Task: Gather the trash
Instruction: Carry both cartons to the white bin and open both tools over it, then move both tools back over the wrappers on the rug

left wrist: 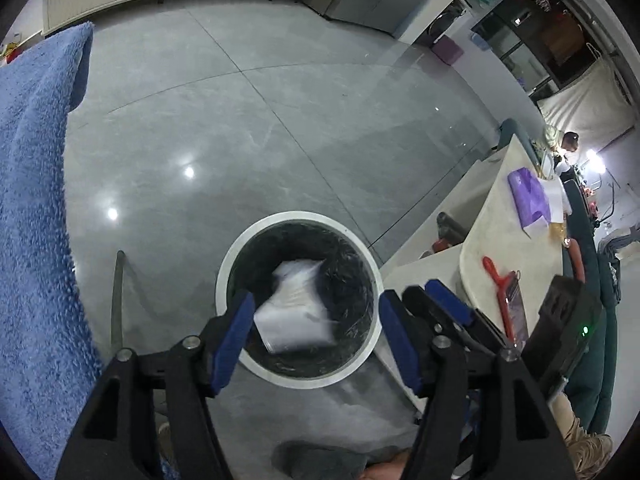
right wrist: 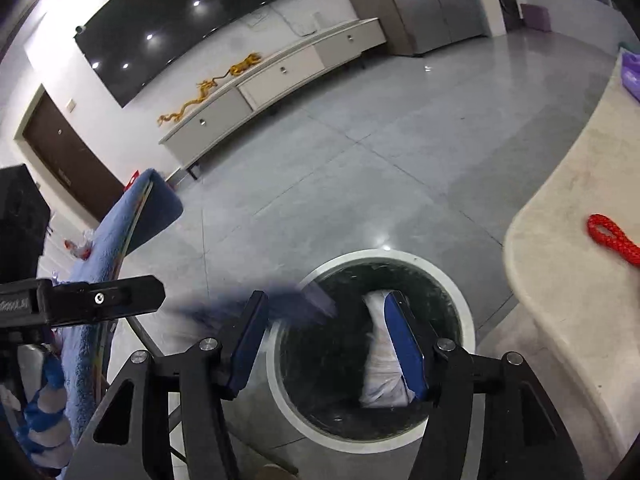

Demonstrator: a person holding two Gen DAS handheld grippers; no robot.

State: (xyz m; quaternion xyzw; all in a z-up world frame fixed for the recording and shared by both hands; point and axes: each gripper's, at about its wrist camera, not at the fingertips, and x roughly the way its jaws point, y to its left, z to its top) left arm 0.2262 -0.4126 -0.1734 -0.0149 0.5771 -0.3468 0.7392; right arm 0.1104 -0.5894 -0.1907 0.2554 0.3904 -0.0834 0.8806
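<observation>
A round trash bin with a white rim [left wrist: 298, 215] and a black liner stands on the grey floor under both grippers. A white crumpled piece of trash [left wrist: 296, 316], blurred, is inside the bin's mouth, apart from the pads. My left gripper [left wrist: 316, 298] hangs open over the bin, blue fingers [left wrist: 234, 340] either side of it. Beside it, to the right, is the right gripper [left wrist: 440, 300]. In the right wrist view my right gripper [right wrist: 327, 298] is open above the bin rim [right wrist: 380, 254], with white trash [right wrist: 378, 360] below. A blurred bluish streak [right wrist: 288, 304] crosses the left finger; I cannot tell what it is.
A blue towel [left wrist: 36, 200] hangs over a frame on the left. To the right, a cream table [left wrist: 516, 240] carries a red-handled tool [left wrist: 494, 276], a purple bag [left wrist: 528, 196] and a red cord [right wrist: 612, 240]. A TV cabinet [right wrist: 280, 76] lines the far wall.
</observation>
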